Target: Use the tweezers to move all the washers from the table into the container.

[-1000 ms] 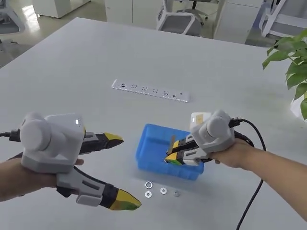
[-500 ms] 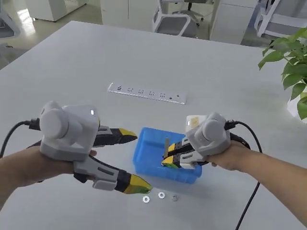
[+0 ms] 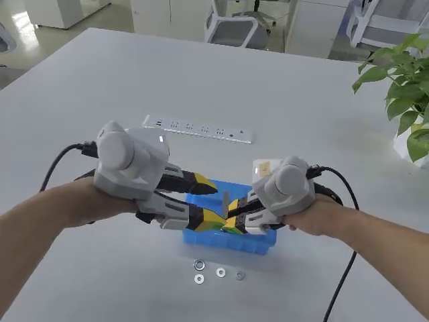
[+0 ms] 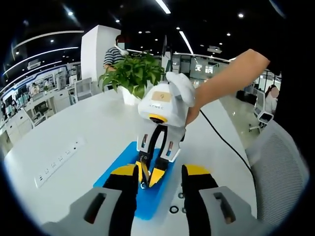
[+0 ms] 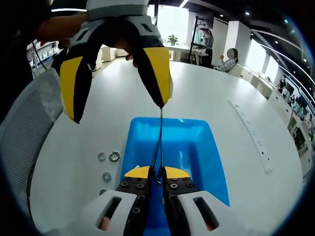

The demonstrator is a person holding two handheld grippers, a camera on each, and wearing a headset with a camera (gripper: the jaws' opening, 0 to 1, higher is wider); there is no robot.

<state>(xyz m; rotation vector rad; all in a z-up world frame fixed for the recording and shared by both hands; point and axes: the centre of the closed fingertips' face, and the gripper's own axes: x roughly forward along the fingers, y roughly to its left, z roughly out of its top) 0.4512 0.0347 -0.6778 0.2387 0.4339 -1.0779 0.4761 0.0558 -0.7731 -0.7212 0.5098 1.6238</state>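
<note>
Worktop (image 3: 100, 87) carries the blue container (image 3: 228, 242) as before, but the left tongs (image 3: 213, 203), jaws apart, have swung in from the container's left to hang over it, one yellow tip now right at the upper end of the tweezers (image 5: 159, 142). The right tongs (image 5: 157, 173) stay clamped on the tweezers above the container, and the washers (image 3: 220, 272) still lie on the worktop just beside its near wall.

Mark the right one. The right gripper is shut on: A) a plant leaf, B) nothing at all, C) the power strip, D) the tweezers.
D: the right gripper view shows the right gripper closed on the thin tweezers, which stand over the blue container.
</note>
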